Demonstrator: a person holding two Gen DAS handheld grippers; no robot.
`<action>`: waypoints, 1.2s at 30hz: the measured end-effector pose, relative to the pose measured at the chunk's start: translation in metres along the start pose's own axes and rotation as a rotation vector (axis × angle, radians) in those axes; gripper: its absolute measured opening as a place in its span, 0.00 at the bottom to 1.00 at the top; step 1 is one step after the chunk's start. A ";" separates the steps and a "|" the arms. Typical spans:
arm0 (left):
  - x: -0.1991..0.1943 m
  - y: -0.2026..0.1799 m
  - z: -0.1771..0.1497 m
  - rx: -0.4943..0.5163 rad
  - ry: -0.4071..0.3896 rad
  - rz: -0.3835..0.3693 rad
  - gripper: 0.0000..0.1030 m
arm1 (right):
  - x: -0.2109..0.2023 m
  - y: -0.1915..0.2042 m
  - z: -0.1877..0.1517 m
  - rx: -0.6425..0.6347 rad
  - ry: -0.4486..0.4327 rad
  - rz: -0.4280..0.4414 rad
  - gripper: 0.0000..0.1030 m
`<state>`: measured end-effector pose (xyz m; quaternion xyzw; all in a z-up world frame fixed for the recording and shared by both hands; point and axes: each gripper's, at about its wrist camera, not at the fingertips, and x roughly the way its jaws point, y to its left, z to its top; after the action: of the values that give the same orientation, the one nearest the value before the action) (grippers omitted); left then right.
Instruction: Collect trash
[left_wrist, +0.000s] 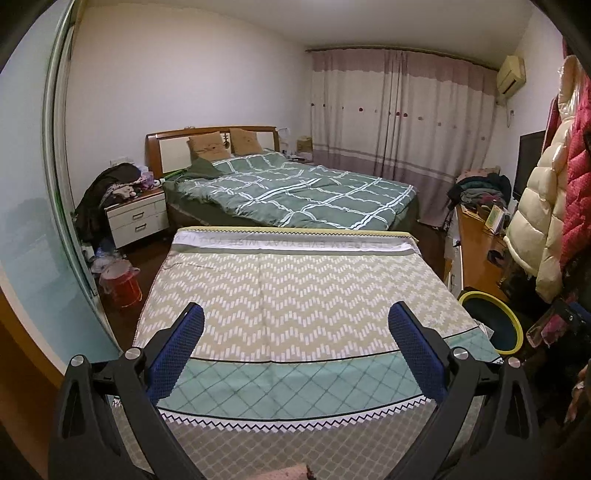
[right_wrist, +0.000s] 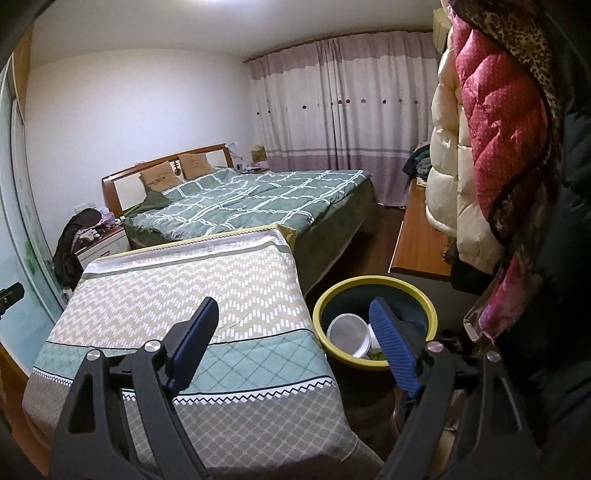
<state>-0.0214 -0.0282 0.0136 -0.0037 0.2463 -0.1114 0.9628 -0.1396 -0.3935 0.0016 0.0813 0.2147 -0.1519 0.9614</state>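
Both tools are hanging with jaws spread and empty. The right hand-held gripper (right_wrist: 295, 332) is hovering over the bench (right_wrist: 177, 306) edge, its right finger above the bin (right_wrist: 373, 365), probably for dropping; a white container (right_wrist: 349, 338) is lying inside. The left hand-held gripper (left_wrist: 295, 343) is pointing across bare cloth.

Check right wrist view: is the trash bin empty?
No. The trash bin holds a white round container and some greenish scraps at the bottom.

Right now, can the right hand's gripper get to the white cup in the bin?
Probably yes. The right gripper is open beside the bin, whose top is uncovered, and the white cup lies exposed inside.
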 end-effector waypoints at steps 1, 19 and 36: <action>0.000 0.000 -0.001 -0.003 0.001 0.003 0.95 | 0.000 0.001 0.000 -0.003 0.001 0.002 0.78; 0.010 0.000 0.003 -0.015 0.005 0.030 0.95 | 0.015 0.011 -0.001 -0.015 0.026 0.020 0.78; 0.010 -0.004 0.002 0.000 0.009 0.021 0.95 | 0.019 0.012 -0.002 -0.015 0.030 0.023 0.78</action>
<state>-0.0128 -0.0342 0.0111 -0.0005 0.2509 -0.1011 0.9627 -0.1203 -0.3865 -0.0074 0.0787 0.2291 -0.1379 0.9604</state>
